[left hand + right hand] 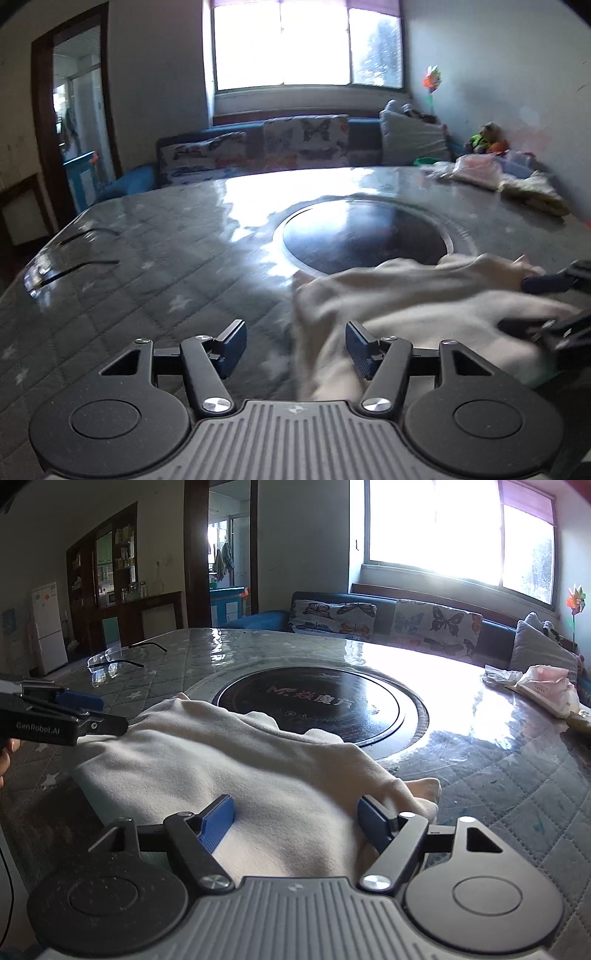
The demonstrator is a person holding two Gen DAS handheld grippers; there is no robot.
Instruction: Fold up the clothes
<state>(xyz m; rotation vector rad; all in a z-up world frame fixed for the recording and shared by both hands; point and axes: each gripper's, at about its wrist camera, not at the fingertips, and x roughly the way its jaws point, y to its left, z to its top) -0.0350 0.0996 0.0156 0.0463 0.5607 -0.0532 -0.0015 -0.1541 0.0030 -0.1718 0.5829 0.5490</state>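
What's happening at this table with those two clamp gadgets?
A person is folding a cream garment on the quilted table, holding a gripper in each hand. The right gripper sits over the cloth's near edge, jaws open. The left gripper is at the cloth's other side, also open. Neither grips it yet.

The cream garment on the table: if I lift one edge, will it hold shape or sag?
The cream garment lies in soft rumples, so it will probably sag and drape. It looks light. The table shines glossy, so the garment may slide when pushed.
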